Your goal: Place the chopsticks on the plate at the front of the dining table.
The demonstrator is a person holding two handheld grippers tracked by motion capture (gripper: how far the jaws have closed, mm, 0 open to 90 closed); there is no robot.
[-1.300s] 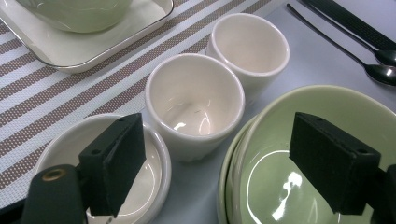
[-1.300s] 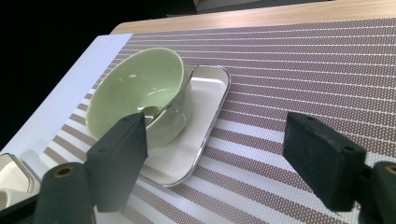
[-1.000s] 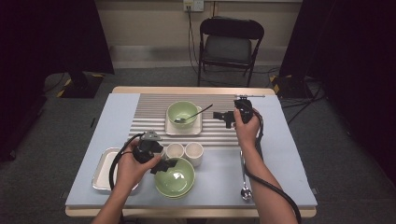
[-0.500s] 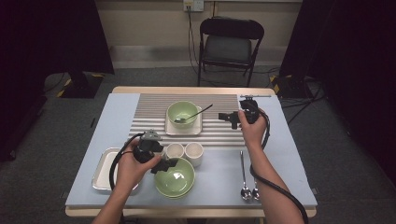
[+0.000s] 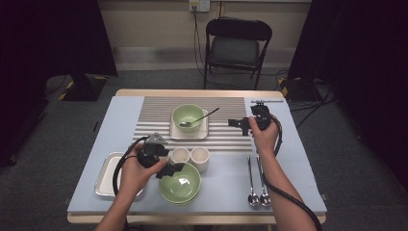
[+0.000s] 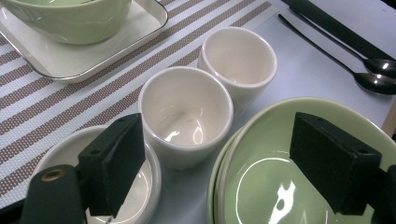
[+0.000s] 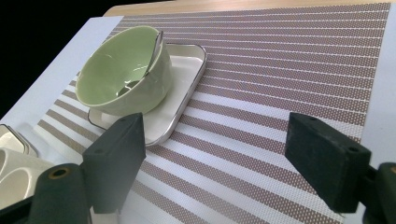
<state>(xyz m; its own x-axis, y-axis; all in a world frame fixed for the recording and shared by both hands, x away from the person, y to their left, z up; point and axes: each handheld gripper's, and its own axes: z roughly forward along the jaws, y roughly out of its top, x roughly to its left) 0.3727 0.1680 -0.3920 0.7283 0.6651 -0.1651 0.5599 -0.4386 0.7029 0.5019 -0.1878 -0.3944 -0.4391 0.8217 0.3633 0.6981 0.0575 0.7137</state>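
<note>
- Fingers: left gripper (image 6: pixel 212 172) jaws wide, nothing held, over the nearer cup (image 6: pixel 185 114) at frame centre, beside the green plate (image 6: pixel 299 163) lower right.
- Right gripper (image 7: pixel 217 163) jaws wide, empty, over the striped mat (image 7: pixel 289 79); bowl (image 7: pixel 123 70) with a spoon upper left.
- Likely step: the approach. Next, lower the left jaws astride the cup's rim.

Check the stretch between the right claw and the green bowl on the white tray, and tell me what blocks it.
Nothing visible blocks it. The right claw is open over bare striped mat, and the green bowl sits ahead on its white tray.
</note>
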